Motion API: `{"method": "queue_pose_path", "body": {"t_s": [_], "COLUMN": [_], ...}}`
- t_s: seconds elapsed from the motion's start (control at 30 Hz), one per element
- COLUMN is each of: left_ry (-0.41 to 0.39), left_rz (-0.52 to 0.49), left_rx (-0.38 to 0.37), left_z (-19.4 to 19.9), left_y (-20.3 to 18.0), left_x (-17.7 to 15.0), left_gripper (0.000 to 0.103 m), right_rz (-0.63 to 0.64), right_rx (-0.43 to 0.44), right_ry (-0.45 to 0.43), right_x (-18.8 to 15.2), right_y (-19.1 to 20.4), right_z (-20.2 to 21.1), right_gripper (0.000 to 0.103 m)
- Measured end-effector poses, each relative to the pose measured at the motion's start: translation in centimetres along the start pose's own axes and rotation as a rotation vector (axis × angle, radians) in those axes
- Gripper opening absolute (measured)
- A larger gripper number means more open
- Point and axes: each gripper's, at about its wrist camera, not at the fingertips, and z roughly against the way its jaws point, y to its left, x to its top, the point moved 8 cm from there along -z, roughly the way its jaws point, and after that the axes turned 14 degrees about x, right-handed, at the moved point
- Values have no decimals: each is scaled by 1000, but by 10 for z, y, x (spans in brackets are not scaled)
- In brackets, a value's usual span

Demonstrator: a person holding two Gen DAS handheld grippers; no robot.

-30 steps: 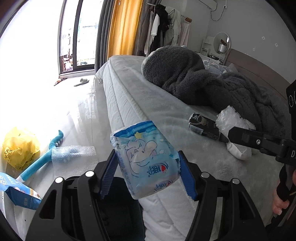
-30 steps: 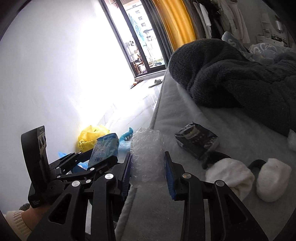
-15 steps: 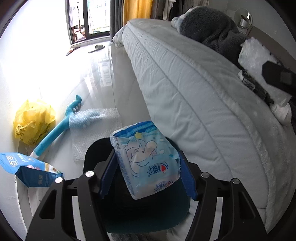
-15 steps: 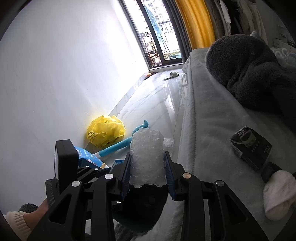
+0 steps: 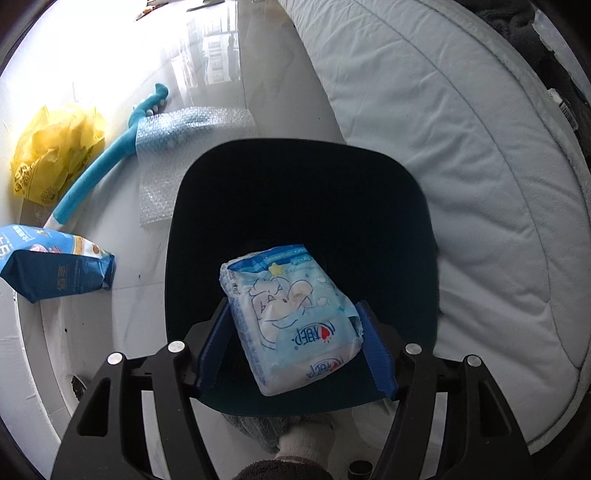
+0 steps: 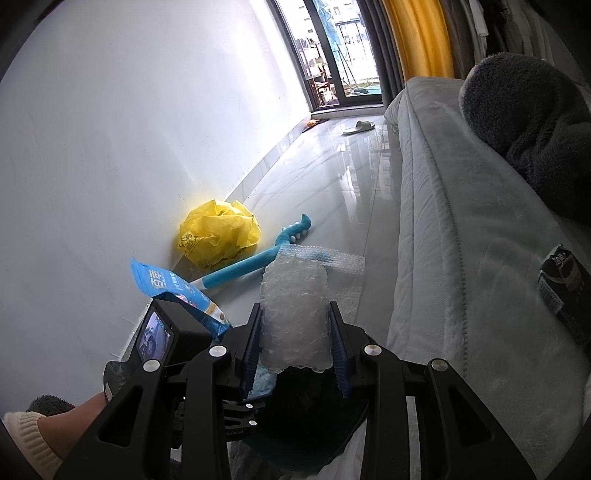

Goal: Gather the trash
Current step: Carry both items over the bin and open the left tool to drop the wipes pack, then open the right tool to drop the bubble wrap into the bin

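Pointing down at the dark bin [image 5: 303, 206], our left gripper [image 5: 295, 343], jaws just widening, loosely brackets the tissue pack [image 5: 291, 317]; our right gripper [image 6: 295, 347] stands clenched on bubble wrap [image 6: 295, 314], the bin at 6 o'clock.

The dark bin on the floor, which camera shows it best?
The left wrist view: it looks almost straight down into the dark bin, showing its whole rim and opening. The right wrist view catches only a dark sliver of it behind the hand-held gripper.

Pale quilted mattress [image 5: 461, 155], dark fleece blanket [image 6: 528, 107], glossy floor [image 6: 332, 177], slipper [image 6: 359, 127], yellow curtain [image 6: 421, 37], perhaps hanging clothes [image 6: 491, 22].
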Motion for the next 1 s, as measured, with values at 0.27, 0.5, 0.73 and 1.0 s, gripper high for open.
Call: {"method": "queue_pose_path", "body": {"t_s": [0.27, 0.5, 0.73, 1.0], "left_ry": [-14, -111, -214, -401], "left_rz": [31, 51, 86, 157], "left_rx": [-16, 15, 24, -2], "left_z": [13, 33, 57, 103], "left_y": [18, 39, 65, 93], "left_x": [0, 11, 18, 29], "left_gripper": [81, 83, 83, 80], "right_rz": [-13, -42, -70, -106], "right_rx": [-12, -20, -33, -43], "right_ry": [81, 160, 249, 339], "right_x": [-12, -31, -53, -77], "right_y": [-2, -7, -11, -12], "right_z": [-34, -68, -104, -136], "right_gripper": [35, 35, 35, 35]}}
